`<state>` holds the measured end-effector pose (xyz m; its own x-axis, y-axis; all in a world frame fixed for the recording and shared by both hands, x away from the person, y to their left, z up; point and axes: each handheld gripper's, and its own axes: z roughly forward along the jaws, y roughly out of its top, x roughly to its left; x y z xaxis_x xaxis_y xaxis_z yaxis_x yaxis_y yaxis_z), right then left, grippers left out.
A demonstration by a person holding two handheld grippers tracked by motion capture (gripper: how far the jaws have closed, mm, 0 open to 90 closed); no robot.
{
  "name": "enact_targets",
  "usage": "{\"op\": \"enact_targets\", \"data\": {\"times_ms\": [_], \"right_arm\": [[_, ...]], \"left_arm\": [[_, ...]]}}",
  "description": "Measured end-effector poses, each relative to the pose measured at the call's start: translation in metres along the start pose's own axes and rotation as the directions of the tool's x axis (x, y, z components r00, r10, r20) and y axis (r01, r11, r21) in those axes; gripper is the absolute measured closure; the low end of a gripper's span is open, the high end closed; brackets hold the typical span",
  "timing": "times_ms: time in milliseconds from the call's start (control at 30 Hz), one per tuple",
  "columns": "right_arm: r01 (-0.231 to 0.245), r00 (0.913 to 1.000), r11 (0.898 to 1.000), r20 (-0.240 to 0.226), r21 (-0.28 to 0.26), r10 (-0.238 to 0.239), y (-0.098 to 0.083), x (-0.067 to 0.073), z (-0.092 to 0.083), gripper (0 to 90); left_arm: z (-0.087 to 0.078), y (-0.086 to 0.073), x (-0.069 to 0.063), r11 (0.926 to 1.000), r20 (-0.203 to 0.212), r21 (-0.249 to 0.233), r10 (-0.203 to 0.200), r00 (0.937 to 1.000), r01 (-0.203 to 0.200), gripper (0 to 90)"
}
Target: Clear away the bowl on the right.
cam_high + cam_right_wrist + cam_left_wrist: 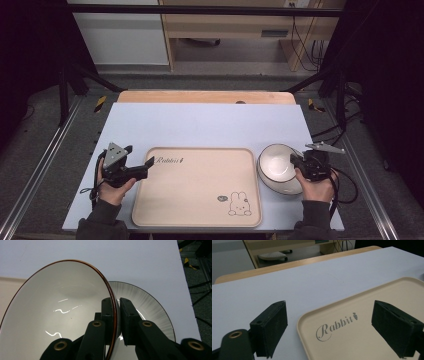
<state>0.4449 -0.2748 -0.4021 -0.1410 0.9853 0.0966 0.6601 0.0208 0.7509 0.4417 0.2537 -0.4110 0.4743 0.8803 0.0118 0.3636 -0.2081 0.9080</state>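
At tray's point(197, 187) right edge | right gripper point(117, 322) clamps bowl point(57, 315) rim (tilted) | left gripper point(332, 327) agape.

A beige rectangular plastic tray point(197, 187) carries grey "Rabbit" lettering with a small carrot point(337, 325) at one corner and an outlined rabbit drawing point(240, 204) at the opposite one. It sits on a pale lavender-blue tabletop point(210, 125) edged in light wood. A glossy white ceramic bowl point(57, 312) shows a thin brown rim; beneath it, a white plate point(150, 307) bears fine grey radial streaks and a dark edge.
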Motion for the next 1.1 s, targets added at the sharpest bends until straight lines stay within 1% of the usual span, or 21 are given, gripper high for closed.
{"op": "enact_targets", "data": {"times_ms": [33,133,167,200,400,533,567,600,700,933,1000,1033,1100], "right_arm": [[0.009,1.0000,1.000,-0.003,-0.005,-0.009,0.001,0.001,-0.001,82.1],[0.013,0.9999,1.000,-0.005,-0.008,-0.013,0.001,0.002,-0.002,82.1],[0.023,0.9997,1.000,-0.008,-0.013,-0.023,0.002,0.004,-0.003,82.1],[0.017,0.9998,1.000,-0.011,-0.012,-0.017,0.003,0.005,-0.004,82.1],[0.033,0.9991,0.999,-0.025,-0.024,-0.034,0.005,0.010,-0.007,82.1],[0.029,0.9989,0.999,-0.035,-0.029,-0.030,0.005,0.012,-0.009,82.1],[0.038,0.9982,0.999,-0.045,-0.032,-0.040,0.006,0.013,-0.010,82.1],[0.035,0.9982,0.999,-0.048,-0.031,-0.037,0.006,0.014,-0.010,82.1],[0.044,0.9974,0.998,-0.055,-0.034,-0.046,0.007,0.016,-0.010,82.1],[0.047,0.9963,0.998,-0.069,-0.040,-0.050,0.007,0.019,-0.010,82.1],[0.049,0.9954,0.998,-0.080,-0.037,-0.052,0.007,0.021,-0.009,82.1],[0.061,0.9947,0.997,-0.081,-0.040,-0.064,0.007,0.021,-0.009,82.2],[0.063,0.9941,0.997,-0.086,-0.040,-0.066,0.007,0.022,-0.009,82.1]], "left_arm": [[0.000,0.000,0.000,1.0000,0.001,0.000,0.001,1.0000,-0.001,13.0],[0.000,0.000,0.000,1.0000,0.000,0.000,0.001,1.0000,-0.001,13.0],[0.000,0.000,0.000,1.0000,0.000,-0.001,0.002,1.0000,-0.002,12.9],[0.000,0.000,0.000,1.0000,0.000,0.000,0.003,1.0000,-0.003,13.0],[0.000,0.000,0.000,1.0000,0.000,0.000,0.004,1.0000,-0.004,12.9],[0.000,0.000,-0.001,1.0000,0.000,0.000,0.004,1.0000,-0.004,12.9],[0.000,0.000,-0.001,1.0000,0.000,0.000,0.004,1.0000,-0.004,12.9],[0.000,0.000,-0.001,1.0000,0.000,0.000,0.004,1.0000,-0.004,12.9],[0.000,0.000,0.000,1.0000,0.000,0.000,0.004,1.0000,-0.004,12.9],[0.000,0.000,-0.001,1.0000,-0.001,0.001,0.004,1.0000,-0.004,12.9],[0.000,0.000,-0.001,1.0000,0.000,0.001,0.004,1.0000,-0.004,12.9],[0.000,0.000,-0.001,1.0000,0.000,0.000,0.005,1.0000,-0.005,12.9],[0.000,0.000,-0.001,1.0000,-0.001,0.000,0.004,1.0000,-0.004,12.9]]}}
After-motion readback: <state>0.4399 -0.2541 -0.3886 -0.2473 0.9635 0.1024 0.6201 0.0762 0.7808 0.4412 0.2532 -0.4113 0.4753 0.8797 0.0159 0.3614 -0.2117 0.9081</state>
